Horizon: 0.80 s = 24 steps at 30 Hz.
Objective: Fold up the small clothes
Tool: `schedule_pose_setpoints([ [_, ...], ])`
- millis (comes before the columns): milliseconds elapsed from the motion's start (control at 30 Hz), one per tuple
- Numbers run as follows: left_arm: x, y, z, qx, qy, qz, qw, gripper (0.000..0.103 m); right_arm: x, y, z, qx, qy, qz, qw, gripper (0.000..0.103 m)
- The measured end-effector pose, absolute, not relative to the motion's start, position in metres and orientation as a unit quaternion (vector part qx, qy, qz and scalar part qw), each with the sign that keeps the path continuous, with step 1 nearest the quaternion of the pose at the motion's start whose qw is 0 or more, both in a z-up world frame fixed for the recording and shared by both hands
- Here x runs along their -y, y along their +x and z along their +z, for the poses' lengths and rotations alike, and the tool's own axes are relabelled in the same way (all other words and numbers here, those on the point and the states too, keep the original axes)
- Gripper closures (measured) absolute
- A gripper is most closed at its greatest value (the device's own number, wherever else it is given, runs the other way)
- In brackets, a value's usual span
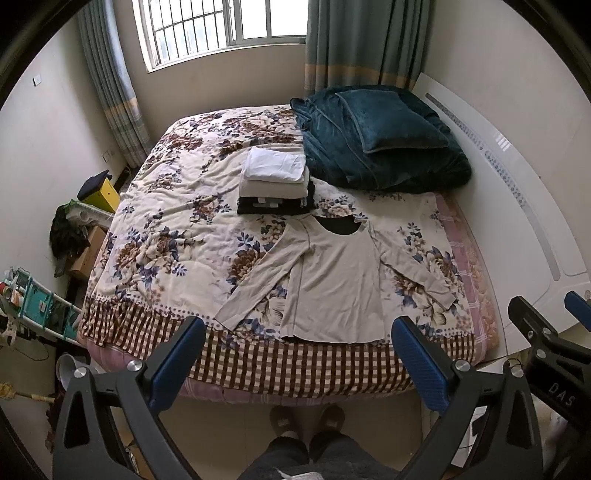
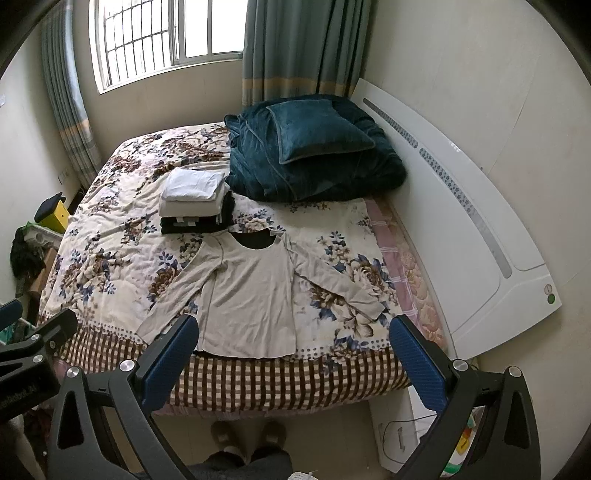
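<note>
Bed (image 1: 177, 206), covered by a floral spread with a brown checked border along the near edge. One beige long-sleeved top (image 1: 332, 280), laid flat and face up near the near edge of the bed, neckline toward the far side, hem just short of the checked border; both sleeves spread outward and slanting toward the near side, the left one reaching the border. Directly beyond the neckline, one stack of folded clothes (image 1: 275, 181): white piece on top, beige in the middle, black at the bottom, apparently touching the top's collar. To the right of the stack, at the far right of the bed, a heap of dark teal bedding (image 1: 384, 147) with a matching cushion on it. White headboard (image 1: 517, 192) along the right side. Window (image 1: 221, 26) with bars on the far wall, grey-green curtains (image 1: 354, 40) either side. Clutter on the floor at left, including a yellow box (image 1: 103, 194). Left gripper (image 1: 299, 354), held above the near edge of the bed, jaws spread wide and holding nothing. Right gripper (image 2: 293, 350), held just beside it to the right, jaws likewise wide apart and empty. Both hover clear of the top. Person's slippered feet (image 1: 306, 421) on the floor at the near side.
</note>
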State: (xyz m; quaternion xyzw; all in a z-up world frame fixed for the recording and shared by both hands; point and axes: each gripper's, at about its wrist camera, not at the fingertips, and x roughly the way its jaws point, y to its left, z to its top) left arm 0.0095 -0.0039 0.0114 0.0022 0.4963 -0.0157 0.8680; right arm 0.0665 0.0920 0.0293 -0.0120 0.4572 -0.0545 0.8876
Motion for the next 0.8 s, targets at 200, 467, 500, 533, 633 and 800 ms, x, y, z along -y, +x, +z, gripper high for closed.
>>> schedule_pose_setpoints([
  [200, 0.0049, 0.0077, 0.0135, -0.494, 0.003, -0.015, 0.869, 0.0, -0.0896, 0.0673, 0.0327, -0.457, -0.009, -0.052, 0.888, 0.0],
  [467, 0.0017, 0.0097, 0.0157, -0.494, -0.001, -0.017, 0.869, 0.0, -0.0898, 0.0656, 0.0335, -0.456, -0.013, -0.05, 0.889, 0.0],
  [500, 0.0025, 0.01, 0.0159, -0.495, -0.001, -0.018, 0.869, 0.0, -0.0887, 0.0657, 0.0358, -0.455, -0.014, -0.05, 0.889, 0.0],
  [533, 0.0029, 0.0099, 0.0161, -0.494, -0.001, -0.018, 0.869, 0.0, -0.0895, 0.0662, 0.0338, -0.456, -0.013, -0.05, 0.888, 0.0],
  [633, 0.0, 0.0103, 0.0166, -0.494, -0.001, -0.019, 0.869, 0.0, -0.0897, 0.0669, 0.0352, -0.455, -0.013, -0.051, 0.889, 0.0],
  [800, -0.0011, 0.0137, 0.0198, -0.493, -0.001, -0.019, 0.87, 0.0, -0.0906, 0.0663, 0.0353, -0.455, -0.013, -0.051, 0.889, 0.0],
])
